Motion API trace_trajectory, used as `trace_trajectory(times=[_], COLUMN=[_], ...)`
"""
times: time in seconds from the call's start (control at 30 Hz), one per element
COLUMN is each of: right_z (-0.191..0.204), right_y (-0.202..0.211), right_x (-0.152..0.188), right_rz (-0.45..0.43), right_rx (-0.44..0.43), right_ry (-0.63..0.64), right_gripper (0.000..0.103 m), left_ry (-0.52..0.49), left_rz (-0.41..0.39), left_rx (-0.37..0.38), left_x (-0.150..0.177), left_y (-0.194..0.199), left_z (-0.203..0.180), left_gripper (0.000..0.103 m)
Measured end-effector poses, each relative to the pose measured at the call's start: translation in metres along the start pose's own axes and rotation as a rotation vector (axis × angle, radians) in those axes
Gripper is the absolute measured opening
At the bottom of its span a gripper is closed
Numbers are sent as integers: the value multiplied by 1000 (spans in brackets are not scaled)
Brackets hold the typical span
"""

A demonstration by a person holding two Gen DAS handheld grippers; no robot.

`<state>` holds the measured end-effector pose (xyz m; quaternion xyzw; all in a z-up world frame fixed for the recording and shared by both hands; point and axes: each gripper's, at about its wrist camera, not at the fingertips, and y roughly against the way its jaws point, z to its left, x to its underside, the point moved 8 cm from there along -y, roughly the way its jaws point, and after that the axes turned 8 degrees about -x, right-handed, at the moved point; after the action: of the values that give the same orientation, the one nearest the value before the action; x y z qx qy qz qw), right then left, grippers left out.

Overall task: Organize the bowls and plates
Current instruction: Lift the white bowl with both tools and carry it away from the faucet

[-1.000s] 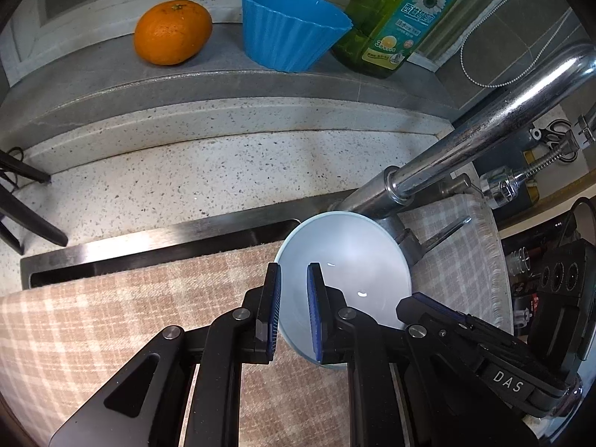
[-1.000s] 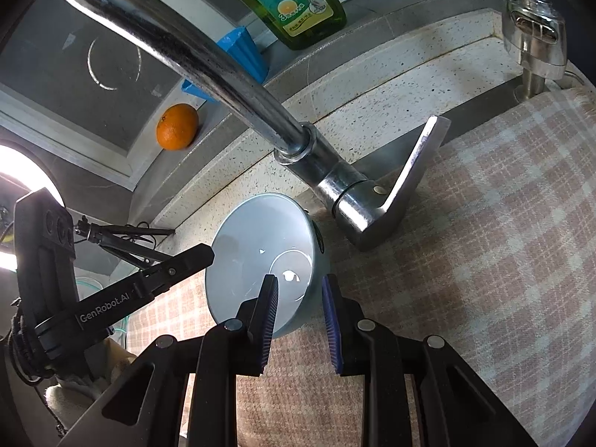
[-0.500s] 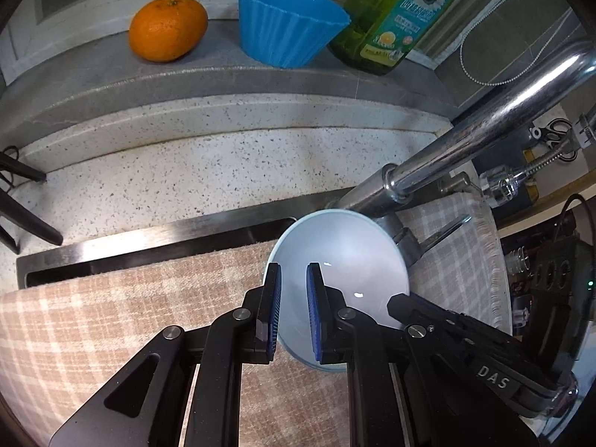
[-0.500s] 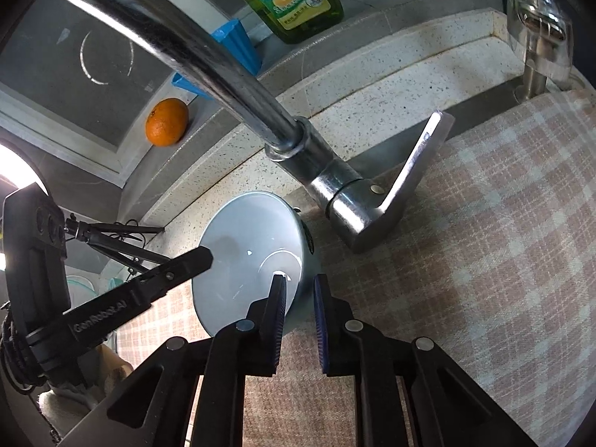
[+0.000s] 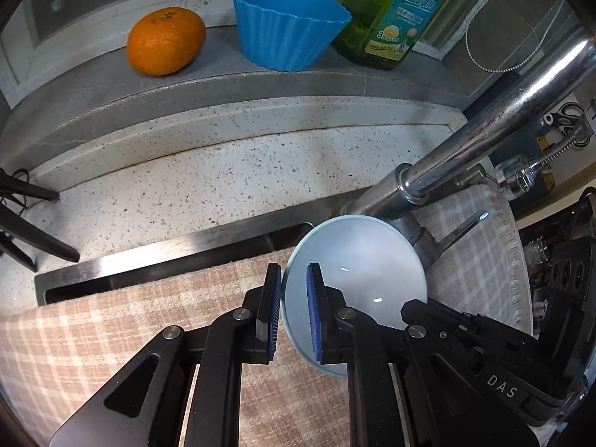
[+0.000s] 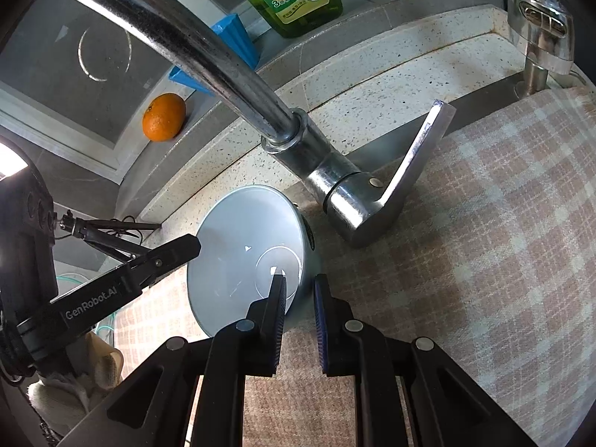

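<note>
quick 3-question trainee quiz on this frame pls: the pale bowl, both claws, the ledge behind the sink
1. True or false: the left claw and the right claw are both clamped on the rim of the pale blue bowl.
2. Which item sits between the orange and the green detergent bottle on the ledge? A) a white mug B) a blue fluted cup C) a sponge
3. Fill in: the bowl sits tipped on a checked ____, close to the base of the chrome faucet.

Key: 1 true; 2 B; 3 cloth
</note>
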<state>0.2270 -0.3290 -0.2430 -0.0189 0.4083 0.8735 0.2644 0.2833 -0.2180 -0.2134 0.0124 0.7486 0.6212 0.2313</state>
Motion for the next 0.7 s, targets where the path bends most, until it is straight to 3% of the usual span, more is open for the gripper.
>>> trace_trajectory(times=[0.7], right_z=[11], right_y=[15], right_x=[10], right_rz=[8], right_rx=[26], right_ry=[39], right_gripper=[12], left_ry=[25], left_rz=[-23], left_rx=[34], left_x=[19], left_y=[24], left_z=[3], left_gripper=[12])
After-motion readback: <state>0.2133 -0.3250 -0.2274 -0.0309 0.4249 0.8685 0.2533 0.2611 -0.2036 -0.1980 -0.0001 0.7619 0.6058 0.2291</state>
